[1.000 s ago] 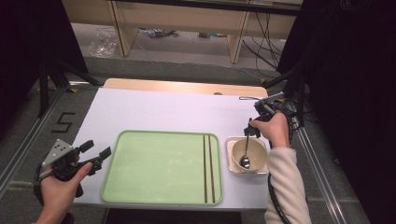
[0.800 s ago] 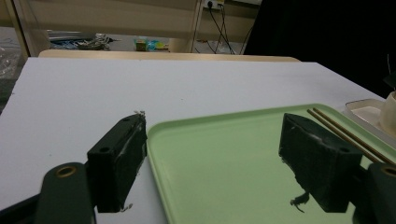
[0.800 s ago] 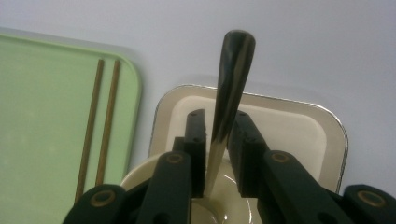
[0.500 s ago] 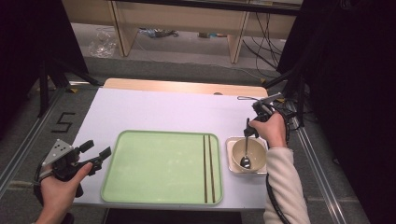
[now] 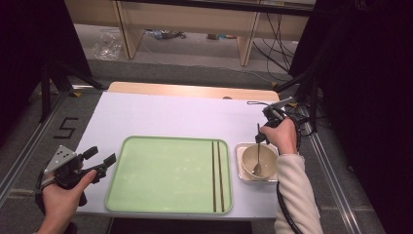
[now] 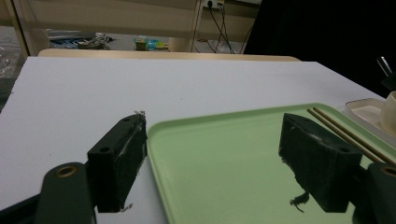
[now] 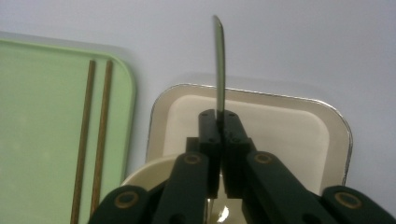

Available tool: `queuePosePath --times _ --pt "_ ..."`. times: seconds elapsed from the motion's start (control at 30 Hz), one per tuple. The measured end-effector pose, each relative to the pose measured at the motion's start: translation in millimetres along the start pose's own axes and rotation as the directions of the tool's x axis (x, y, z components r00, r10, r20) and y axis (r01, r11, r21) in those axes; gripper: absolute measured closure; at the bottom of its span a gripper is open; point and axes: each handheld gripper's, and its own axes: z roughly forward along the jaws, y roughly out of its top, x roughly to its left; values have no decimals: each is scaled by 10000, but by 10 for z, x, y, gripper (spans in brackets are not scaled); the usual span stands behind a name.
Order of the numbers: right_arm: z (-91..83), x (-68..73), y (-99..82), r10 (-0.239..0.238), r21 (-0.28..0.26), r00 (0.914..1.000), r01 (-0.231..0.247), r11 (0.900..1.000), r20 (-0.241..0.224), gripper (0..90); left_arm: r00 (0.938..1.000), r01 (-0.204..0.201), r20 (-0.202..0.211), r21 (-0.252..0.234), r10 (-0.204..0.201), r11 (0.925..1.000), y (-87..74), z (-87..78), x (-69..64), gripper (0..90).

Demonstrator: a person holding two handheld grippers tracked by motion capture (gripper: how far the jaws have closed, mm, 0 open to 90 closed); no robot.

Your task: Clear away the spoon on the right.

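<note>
White tabletop (image 5: 170, 114) in a dim room; right gripper (image 7: 219, 121) has just clamped its jaws onto the thin metal spoon (image 7: 219, 65) over the cream bowl (image 5: 258, 161). Left gripper (image 6: 212, 149) gapes wide, holding nothing.

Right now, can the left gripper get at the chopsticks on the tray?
Probably yes. The left gripper is open at the green tray's left edge, and the chopsticks lie along its right side with bare tray between. The right gripper, shut on the spoon in the bowl, stays off that path.
</note>
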Motion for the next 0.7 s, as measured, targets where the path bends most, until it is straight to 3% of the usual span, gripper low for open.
queuePosePath --times 0.07,0.1,0.13,0.23,0.3,0.37,0.4,0.43,0.47,0.5,0.53,0.57,0.63,0.67,0.7 --pt "-3 1 3 -16 78 10000 15 10000 21 900 10000 3 -1 4 -3 10000 0 -1 0 231" --pt "9 3 -3 29 -152 10000 -29 9999 9 900 10000 -8 7 9 8 10000 0 0 0 231" --pt "-17 -9 6 -229 99 9997 228 9997 69 900 10000 -22 15 6 22 10000 0 1 1 231" --pt "-39 9 -3 34 -50 10000 -35 10000 -45 900 10000 13 6 2 -13 10000 0 1 0 231" --pt "-88 -1 2 -242 -36 9997 242 9997 81 900 10000 16 1 3 -16 10000 0 0 1 231" --pt "-123 30 -4 35 -138 10000 -34 9999 78 900 10000 10 3 0 -10 10000 1 -1 0 231" --pt "-136 15 -5 -275 -340 9994 282 9990 212 900 10000 13 1 -1 -13 10000 1 -1 0 231" --pt "-156 36 -5 -13 -157 9999 15 9999 106 900 10000 20 -6 2 -20 10000 1 -2 0 231" --pt "-163 25 -6 -182 -206 9998 185 9996 122 900 10000 19 -9 3 -19 10000 1 -2 0 231" --pt "-179 43 -11 68 -50 10000 -68 10000 28 900 10000 23 -9 1 -23 10000 1 -2 0 231" --pt "-190 35 -11 -114 -105 9999 115 9999 105 900 10000 24 -7 4 -24 10000 1 -2 0 231" --pt "-196 50 -14 78 -137 10000 -78 9999 22 900 10000 7 3 9 -7 10000 1 -1 1 231" --pt "-211 24 -13 -437 -507 9988 447 9977 211 900 10000 15 8 16 -15 10000 0 -1 1 231" --pt "-234 65 -18 105 -201 9999 -103 9997 98 900 10000 24 -7 7 -24 10000 1 -2 1 231" --pt "-233 33 -18 -451 -532 9989 458 9975 152 900 10000 34 -16 6 -34 10000 1 -3 2 231"
